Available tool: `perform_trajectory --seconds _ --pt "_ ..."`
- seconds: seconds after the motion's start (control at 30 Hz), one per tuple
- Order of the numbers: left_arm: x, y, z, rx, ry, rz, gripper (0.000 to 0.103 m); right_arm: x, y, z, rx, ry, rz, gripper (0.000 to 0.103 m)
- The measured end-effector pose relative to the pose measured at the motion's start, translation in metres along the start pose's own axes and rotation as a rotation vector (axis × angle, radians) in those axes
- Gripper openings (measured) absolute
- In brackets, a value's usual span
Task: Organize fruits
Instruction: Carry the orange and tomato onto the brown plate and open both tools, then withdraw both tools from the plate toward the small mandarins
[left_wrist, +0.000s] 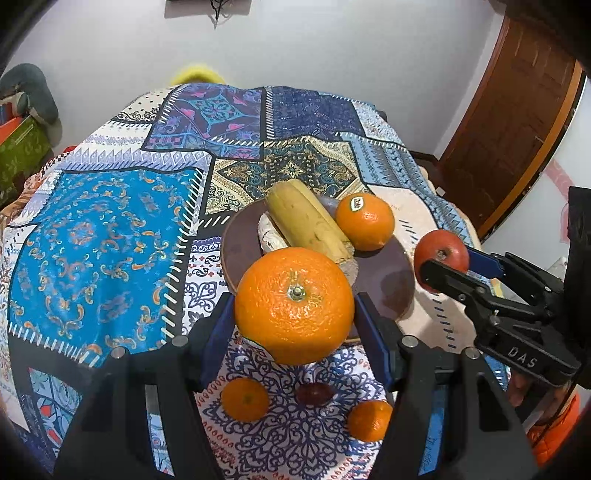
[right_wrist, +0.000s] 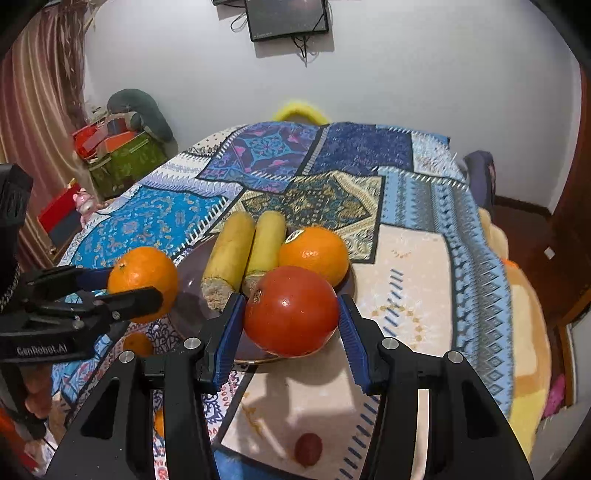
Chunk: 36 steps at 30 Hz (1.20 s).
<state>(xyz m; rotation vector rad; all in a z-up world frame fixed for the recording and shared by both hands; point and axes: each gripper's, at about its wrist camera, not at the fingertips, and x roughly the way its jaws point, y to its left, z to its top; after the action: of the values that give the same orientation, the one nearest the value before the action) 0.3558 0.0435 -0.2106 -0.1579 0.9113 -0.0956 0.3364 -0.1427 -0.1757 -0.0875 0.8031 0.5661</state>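
My left gripper (left_wrist: 294, 308) is shut on a large orange (left_wrist: 293, 304) and holds it above the near rim of a brown plate (left_wrist: 240, 251). My right gripper (right_wrist: 291, 314) is shut on a red tomato (right_wrist: 291, 310), held over the plate's near right edge (right_wrist: 192, 295). The plate holds two bananas (left_wrist: 306, 225) and a stickered orange (left_wrist: 365, 221). In the right wrist view the left gripper (right_wrist: 125, 291) with its orange (right_wrist: 142, 280) is at left; the bananas (right_wrist: 231, 254) and stickered orange (right_wrist: 314, 254) lie behind the tomato. The tomato also shows in the left wrist view (left_wrist: 441, 254).
Two small oranges (left_wrist: 244, 399) (left_wrist: 369, 420) and a dark red fruit (left_wrist: 314, 394) lie on the patterned cloth (left_wrist: 103, 251) below my left gripper. The dark red fruit (right_wrist: 308, 448) shows in the right wrist view too. Boxes (right_wrist: 125, 158) stand at the far left, a door (left_wrist: 517, 122) at right.
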Motion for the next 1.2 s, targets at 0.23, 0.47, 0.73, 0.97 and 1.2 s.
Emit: perform_trajectory --seconds 0.23,0.47,0.73,0.97,1.2 --pt "0.016 0.008 0.007 -0.021 0.013 0.010 0.064 0.026 0.002 0.000 -0.007 0.035 0.015 0.047" --pt "0.029 0.010 0.010 -0.030 0.019 0.013 0.064 0.043 -0.004 0.002 -0.002 0.064 0.012 0.047" --pt "0.030 0.011 0.009 -0.038 0.026 0.006 0.065 0.055 -0.005 -0.001 -0.005 0.096 0.020 0.048" --pt "0.029 0.005 0.007 -0.006 0.044 0.039 0.067 0.052 -0.005 -0.004 -0.004 0.094 0.014 0.048" --pt "0.001 0.001 0.003 0.021 0.010 0.038 0.067 0.035 -0.003 -0.004 -0.015 0.080 0.006 0.048"
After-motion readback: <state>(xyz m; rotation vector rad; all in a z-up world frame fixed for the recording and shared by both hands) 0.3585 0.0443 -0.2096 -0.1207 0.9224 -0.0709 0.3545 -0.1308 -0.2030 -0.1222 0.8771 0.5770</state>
